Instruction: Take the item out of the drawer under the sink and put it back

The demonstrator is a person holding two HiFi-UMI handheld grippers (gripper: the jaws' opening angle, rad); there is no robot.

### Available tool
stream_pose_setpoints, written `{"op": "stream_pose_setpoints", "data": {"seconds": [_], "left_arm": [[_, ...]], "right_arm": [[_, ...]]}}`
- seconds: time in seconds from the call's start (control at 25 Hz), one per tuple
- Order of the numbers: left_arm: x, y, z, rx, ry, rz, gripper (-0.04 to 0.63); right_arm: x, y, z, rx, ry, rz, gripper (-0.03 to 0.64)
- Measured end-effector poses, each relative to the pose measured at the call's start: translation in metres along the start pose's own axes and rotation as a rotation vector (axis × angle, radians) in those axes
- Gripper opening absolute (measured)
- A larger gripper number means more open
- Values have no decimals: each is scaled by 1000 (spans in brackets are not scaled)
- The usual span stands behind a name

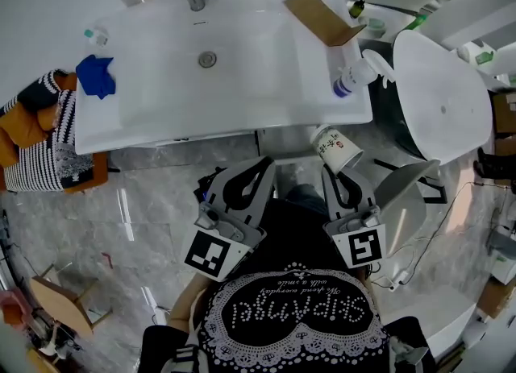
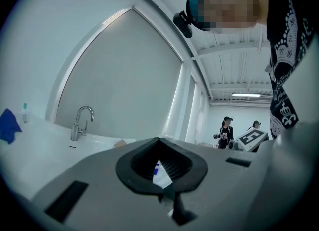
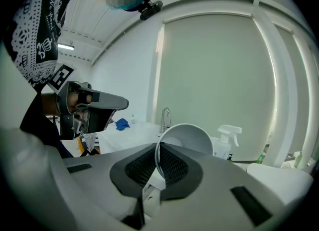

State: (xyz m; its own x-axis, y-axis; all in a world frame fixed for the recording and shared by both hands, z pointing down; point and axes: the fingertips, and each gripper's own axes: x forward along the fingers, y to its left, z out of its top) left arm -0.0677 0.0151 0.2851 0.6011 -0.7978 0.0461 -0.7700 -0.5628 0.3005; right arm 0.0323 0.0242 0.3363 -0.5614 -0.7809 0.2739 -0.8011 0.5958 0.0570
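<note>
White printed paper cup (image 1: 336, 148) hangs clamped by its rim in right gripper (image 1: 339, 171), base aimed ahead at white sink basin (image 1: 161, 89) front, mouth facing back; left gripper (image 1: 260, 167) closed, empty, alongside.

A crumpled blue cloth (image 1: 96, 75) lies far left. A brown cardboard flap (image 1: 321, 15) sits far right, with a white spray bottle (image 1: 359, 75) just nearer.
</note>
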Motion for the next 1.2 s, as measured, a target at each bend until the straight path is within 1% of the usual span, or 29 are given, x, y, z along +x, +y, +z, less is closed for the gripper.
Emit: {"op": "stream_pose_setpoints", "data": {"seconds": [0.08, 0.16, 0.32, 0.48, 0.56, 0.64, 0.72, 0.84, 1.2], "left_arm": [[0, 2, 1, 4, -5, 1, 5], [2, 2, 2, 16, -13, -16, 5], [10, -3, -2, 4, 23, -39, 5], [14, -10, -3, 16, 21, -68, 5], [14, -10, -3, 23, 18, -78, 5], [14, -10, -1, 39, -3, -88, 5], [13, -9, 0, 41, -7, -81, 5], [11, -4, -2, 9, 24, -40, 5], [-4, 4, 0, 1, 8, 18, 5]], "right_arm": [[2, 1, 2, -2, -4, 2, 26], [2, 1, 3, -7, -8, -6, 26], [-3, -6, -3, -25, 4, -36, 26], [-12, -14, -9, -27, 15, -73, 26], [-13, -17, -14, -86, 36, -86, 26], [-14, -19, -23, -203, 100, -77, 26], [-14, -19, -33, -282, 163, -63, 26], [-11, -17, -39, -326, 189, -52, 26], [-2, -12, -60, -474, 249, -12, 26]]}}
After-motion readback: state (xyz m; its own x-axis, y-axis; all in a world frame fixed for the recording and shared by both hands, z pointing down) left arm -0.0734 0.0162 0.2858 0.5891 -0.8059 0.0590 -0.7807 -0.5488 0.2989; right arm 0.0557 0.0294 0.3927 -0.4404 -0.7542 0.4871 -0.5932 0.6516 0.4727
